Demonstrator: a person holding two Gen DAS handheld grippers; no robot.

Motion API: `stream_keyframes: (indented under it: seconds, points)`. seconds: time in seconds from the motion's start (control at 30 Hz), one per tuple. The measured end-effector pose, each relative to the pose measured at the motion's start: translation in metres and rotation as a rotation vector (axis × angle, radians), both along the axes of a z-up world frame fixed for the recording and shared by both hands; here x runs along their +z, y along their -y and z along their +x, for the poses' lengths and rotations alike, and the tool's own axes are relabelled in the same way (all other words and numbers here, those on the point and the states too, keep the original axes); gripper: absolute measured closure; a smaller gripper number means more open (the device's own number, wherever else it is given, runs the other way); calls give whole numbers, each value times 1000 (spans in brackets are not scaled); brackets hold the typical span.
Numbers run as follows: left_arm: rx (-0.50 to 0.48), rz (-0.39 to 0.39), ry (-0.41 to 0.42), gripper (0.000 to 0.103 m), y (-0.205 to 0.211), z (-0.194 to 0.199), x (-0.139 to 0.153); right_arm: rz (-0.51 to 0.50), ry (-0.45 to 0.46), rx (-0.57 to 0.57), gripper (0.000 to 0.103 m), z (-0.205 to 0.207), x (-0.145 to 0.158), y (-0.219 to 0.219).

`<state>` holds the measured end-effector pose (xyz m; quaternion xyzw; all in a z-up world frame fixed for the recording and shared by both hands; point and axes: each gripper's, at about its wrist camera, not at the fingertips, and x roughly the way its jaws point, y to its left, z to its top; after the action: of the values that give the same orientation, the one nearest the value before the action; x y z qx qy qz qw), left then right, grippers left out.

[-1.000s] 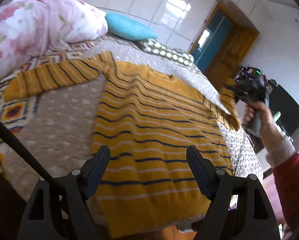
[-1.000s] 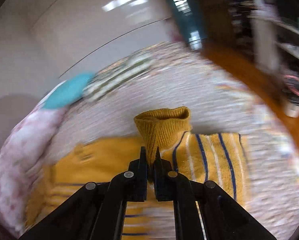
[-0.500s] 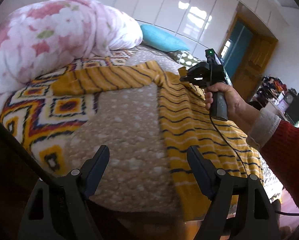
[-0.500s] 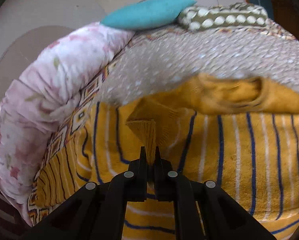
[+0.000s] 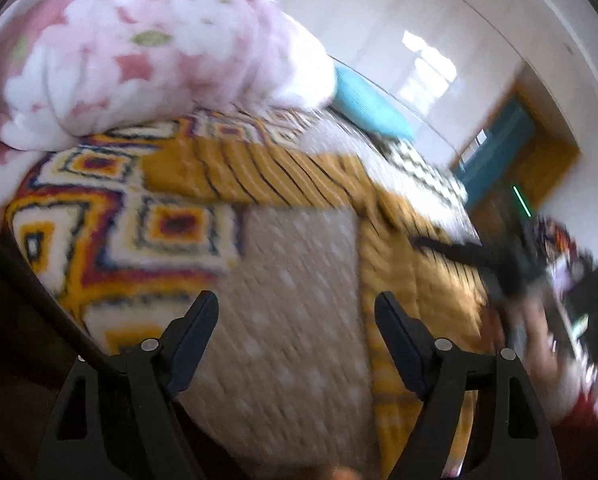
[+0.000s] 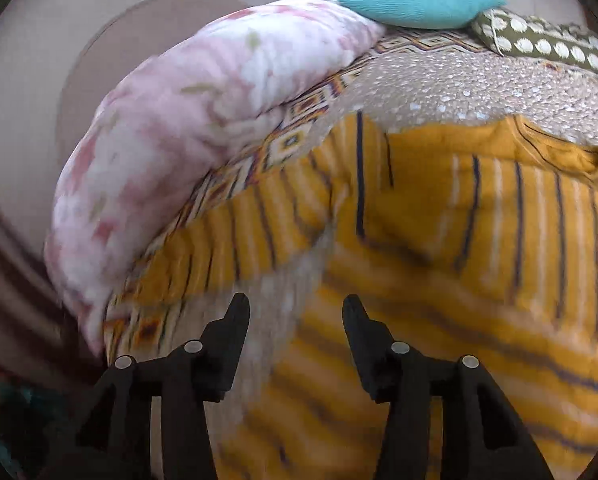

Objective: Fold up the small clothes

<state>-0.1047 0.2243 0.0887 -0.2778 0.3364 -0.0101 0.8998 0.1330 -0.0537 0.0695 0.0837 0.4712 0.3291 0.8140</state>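
Observation:
A mustard-yellow sweater with navy and white stripes [image 6: 479,240] lies flat on the bed. Its left sleeve [image 5: 251,176] stretches out toward the patterned blanket; that sleeve also shows in the right wrist view [image 6: 235,256]. The other sleeve lies folded across the sweater's body [image 6: 431,280]. My left gripper [image 5: 297,320] is open and empty above the dotted bedspread near the bed's edge. My right gripper [image 6: 295,320] is open and empty above the sweater's left side. It also shows, blurred, at the right of the left wrist view [image 5: 511,276].
A pink floral duvet [image 5: 139,48] is heaped at the bed's left. A teal pillow [image 6: 415,0] and a dotted olive pillow [image 6: 547,44] lie at the head. A geometric blanket [image 5: 111,232] lies under the duvet. A doorway [image 5: 511,160] stands beyond the bed.
My right gripper has opened and let go of the sleeve cuff, which now lies across the sweater, and has drawn back toward the sweater's left side. My left gripper has swung left.

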Motion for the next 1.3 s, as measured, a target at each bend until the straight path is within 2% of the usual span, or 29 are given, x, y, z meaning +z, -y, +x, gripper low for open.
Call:
stream_keyframes:
  seconds: [0.07, 0.13, 0.23, 0.4, 0.5, 0.53, 0.57, 0.6, 0.63, 0.7, 0.77, 0.8, 0.9, 1.0, 1.13, 1.3]
  points:
    - [58, -51, -12, 21, -22, 16, -4, -39, 33, 24, 50, -34, 0, 24]
    - [106, -136, -41, 21, -46, 40, -16, -47, 44, 11, 47, -58, -4, 51]
    - [139, -221, -87, 21, -68, 77, -35, -59, 51, -70, 45, -87, -10, 105]
    - [176, -210, -176, 21, -79, 133, -63, -42, 63, -195, 45, -107, -14, 171]
    - [207, -140, -164, 22, -80, 159, -60, 4, 58, -272, 45, -116, -17, 202]
    - [222, -103, -179, 36, -81, 168, -59, 12, 57, -292, 45, -120, -19, 210]
    - [245, -55, -211, 72, -83, 176, -58, 16, 56, -310, 45, -122, -22, 217]
    - [260, -9, -256, 90, -86, 183, -58, 17, 54, -323, 45, -124, -24, 221]
    - [258, 6, -280, 96, -90, 189, -58, 20, 50, -341, 45, -125, -27, 228]
    - [287, 28, -274, 98, -99, 191, -48, 26, 43, -368, 45, -126, -33, 237]
    - [345, 143, -247, 99, -104, 190, -21, 25, 48, -390, 45, -126, -38, 246]
    - [377, 238, -226, 99, -105, 192, -1, 30, 53, -402, 45, -127, -39, 252]
    - [435, 393, -189, 99, -107, 199, 44, 59, 61, -433, 47, -128, -42, 266]
    - [464, 456, -158, 99, -105, 211, 79, 85, 73, -463, 47, -130, -43, 279]
    - [413, 494, -122, 99, -71, 227, 111, 150, 74, -490, 47, -133, -46, 295]
    - [163, 387, -56, 99, 27, 254, 128, 228, 74, -501, 47, -136, -51, 304]
